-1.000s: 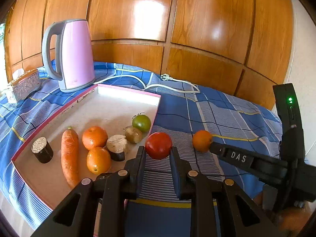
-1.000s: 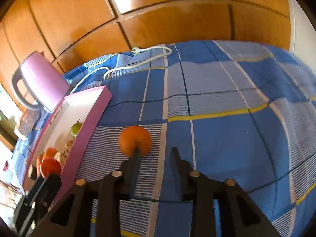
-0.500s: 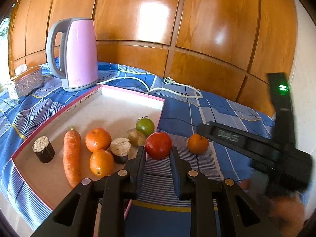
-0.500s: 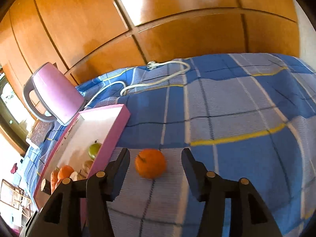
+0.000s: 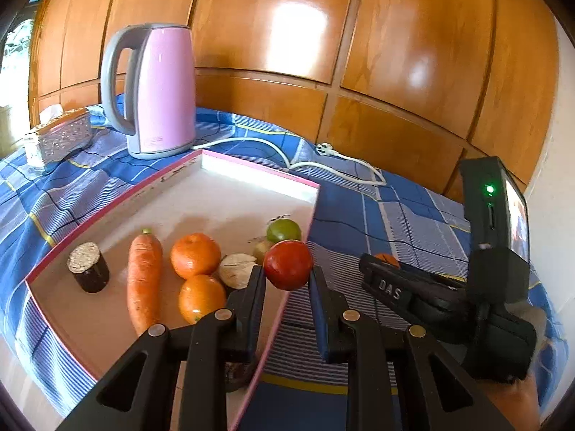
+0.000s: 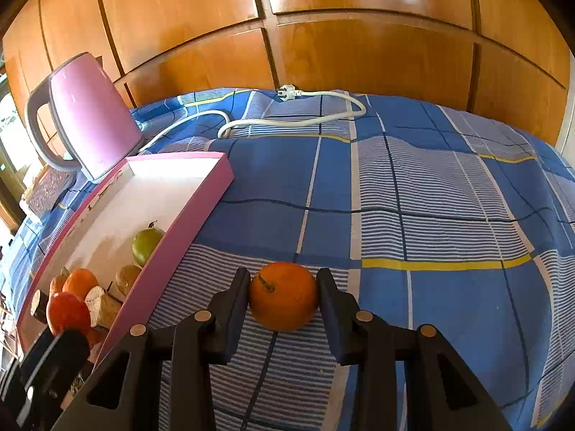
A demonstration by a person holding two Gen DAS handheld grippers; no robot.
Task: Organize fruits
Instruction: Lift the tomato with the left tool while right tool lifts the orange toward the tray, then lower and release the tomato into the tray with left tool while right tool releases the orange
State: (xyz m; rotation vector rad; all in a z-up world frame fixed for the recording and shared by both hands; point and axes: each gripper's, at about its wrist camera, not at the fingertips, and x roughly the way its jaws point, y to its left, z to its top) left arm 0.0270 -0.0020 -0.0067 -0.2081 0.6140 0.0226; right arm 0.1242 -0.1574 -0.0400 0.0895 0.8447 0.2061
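Note:
My left gripper (image 5: 287,282) is shut on a red tomato (image 5: 287,265), held over the right rim of the pink tray (image 5: 258,170). Inside the tray lie a carrot (image 5: 143,276), two oranges (image 5: 195,255), a green fruit (image 5: 284,230) and a dark cylinder (image 5: 88,267). On the blue checked cloth to the right of the tray, my right gripper (image 6: 284,287) has its jaws closing on a loose orange (image 6: 284,296), and both pads touch its sides. In the left wrist view the right gripper (image 5: 373,267) hides most of that orange (image 5: 386,258).
A pink kettle (image 5: 158,89) stands behind the tray, and its white cord (image 6: 294,118) loops across the cloth to the wooden wall. A glittery tissue box (image 5: 57,136) sits at the far left. Open blue cloth (image 6: 449,215) lies right of the orange.
The right gripper shifted beside the orange, opened wide around it, then narrowed until its pads met the fruit. The left gripper kept the tomato nearly in place, rolling slightly.

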